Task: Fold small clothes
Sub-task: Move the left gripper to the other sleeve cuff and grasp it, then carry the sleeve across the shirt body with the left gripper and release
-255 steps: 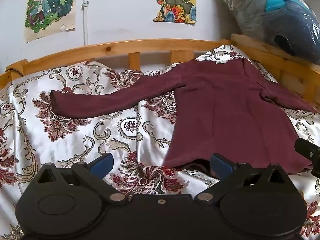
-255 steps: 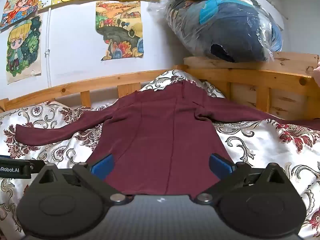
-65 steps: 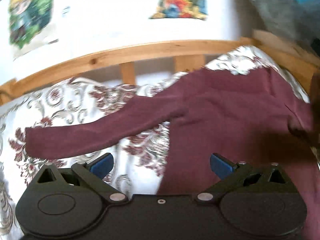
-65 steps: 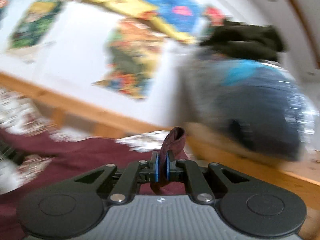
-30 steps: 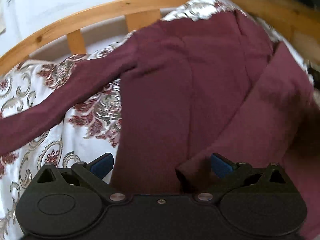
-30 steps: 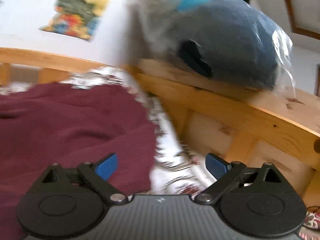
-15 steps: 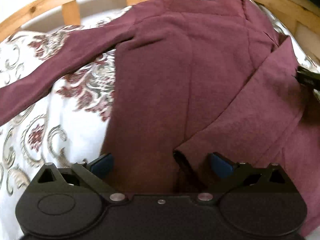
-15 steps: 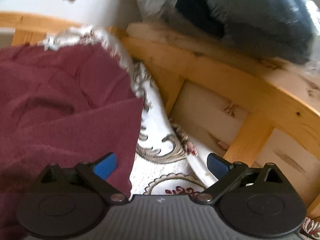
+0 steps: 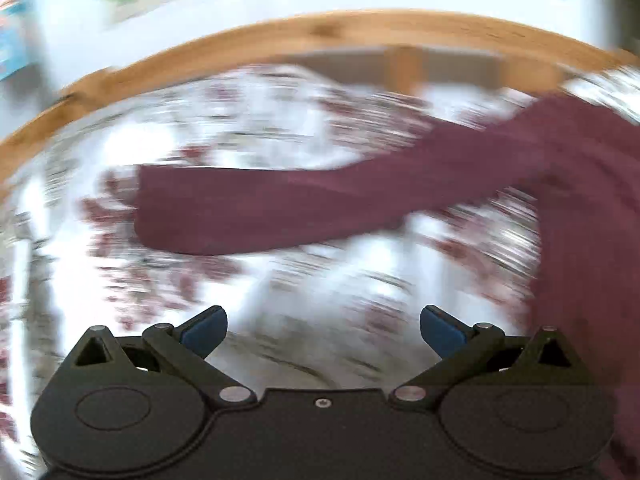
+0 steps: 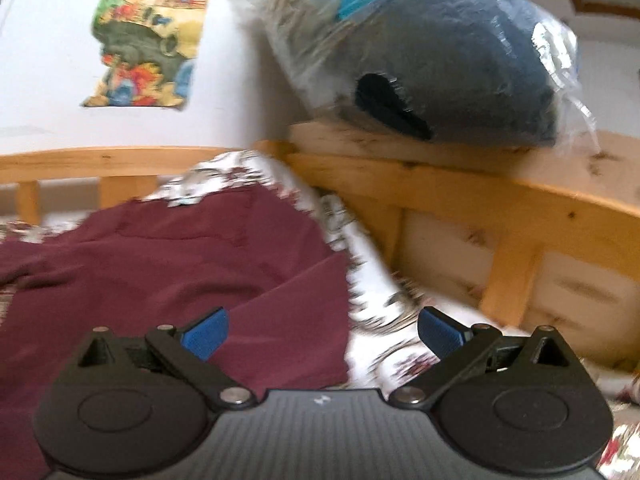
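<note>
A maroon long-sleeved top (image 10: 168, 248) lies on the floral bedsheet (image 9: 320, 280). Its right sleeve (image 10: 288, 320) is folded in across the body. Its left sleeve (image 9: 280, 208) lies stretched out to the left on the sheet, cuff at the far left. My left gripper (image 9: 323, 330) is open and empty, hovering over bare sheet below that sleeve; this view is motion-blurred. My right gripper (image 10: 323, 332) is open and empty above the top's folded right edge.
A wooden bed rail (image 9: 320, 32) runs along the back and the right side (image 10: 460, 196). A plastic-wrapped blue bundle (image 10: 432, 56) sits on the right rail. Posters (image 10: 144, 36) hang on the white wall.
My left gripper has swung left, from over the top's body to the sheet near the outstretched left sleeve. My right gripper has tilted up and pulled back slightly. Both stay open.
</note>
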The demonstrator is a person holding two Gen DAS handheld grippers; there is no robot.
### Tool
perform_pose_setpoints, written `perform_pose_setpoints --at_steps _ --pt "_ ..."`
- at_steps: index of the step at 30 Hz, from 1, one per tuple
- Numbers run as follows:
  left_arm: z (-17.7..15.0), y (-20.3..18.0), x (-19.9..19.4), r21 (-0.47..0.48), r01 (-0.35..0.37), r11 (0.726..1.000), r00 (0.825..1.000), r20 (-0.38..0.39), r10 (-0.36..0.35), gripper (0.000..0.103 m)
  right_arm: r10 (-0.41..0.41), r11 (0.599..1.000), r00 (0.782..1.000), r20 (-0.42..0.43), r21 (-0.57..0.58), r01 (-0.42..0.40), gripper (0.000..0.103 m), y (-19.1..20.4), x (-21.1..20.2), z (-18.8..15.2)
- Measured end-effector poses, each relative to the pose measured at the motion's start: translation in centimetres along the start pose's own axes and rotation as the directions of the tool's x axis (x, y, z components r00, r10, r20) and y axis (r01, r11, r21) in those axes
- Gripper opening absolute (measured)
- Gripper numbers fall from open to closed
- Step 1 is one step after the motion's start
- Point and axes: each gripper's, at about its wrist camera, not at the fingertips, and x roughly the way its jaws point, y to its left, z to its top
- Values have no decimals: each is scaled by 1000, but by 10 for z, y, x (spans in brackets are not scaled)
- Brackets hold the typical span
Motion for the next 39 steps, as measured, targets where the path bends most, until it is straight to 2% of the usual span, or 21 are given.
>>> perform_pose_setpoints --at_steps 5,9,15,16,18,21,23,26,28,30,33,37,39 --pt "24 61 26 -110 -136 985 988 57 143 102 125 992 992 -20 28 -124 103 17 -14 1" --pt "42 93 45 -144 -139 980 985 84 152 102 159 987 987 -11 -6 -159 103 33 -20 0" --pt "60 106 68 -129 -128 983 983 116 143 99 197 978 980 -36 -66 -199 103 53 -22 -8" --pt "61 106 70 -123 -140 982 980 123 155 94 197 977 980 -39 -81 -199 103 56 -22 -9" --pt "62 102 74 -99 -219 971 966 119 230 80 192 976 981 -41 -100 -195 103 60 -23 -9" --pt "60 85 77 1 -318 948 939 138 315 58 183 976 983 -30 -118 -185 103 66 -27 -6" --pt "58 77 77 59 -316 947 941 150 304 25 174 976 985 -16 -131 -174 103 69 -33 -2" --pt "59 75 72 42 -262 964 958 136 254 10 159 977 987 -8 -140 -158 103 73 -48 1" --pt "60 76 68 17 -240 971 962 137 235 9 132 984 991 -16 -122 -133 103 73 -60 1" --pt "59 78 63 12 -246 969 959 146 241 7 119 989 992 -33 -85 -121 103 72 -71 2" --pt "60 78 56 27 -269 963 950 173 261 6 159 986 984 -76 -43 -162 103 70 -85 -1" --pt "63 72 36 86 -307 948 930 239 280 6 176 976 974 -142 -102 -191 103 75 -81 -12" --pt "69 68 23 99 -304 948 923 275 268 6 163 972 978 -127 -150 -182 103 77 -76 -19"
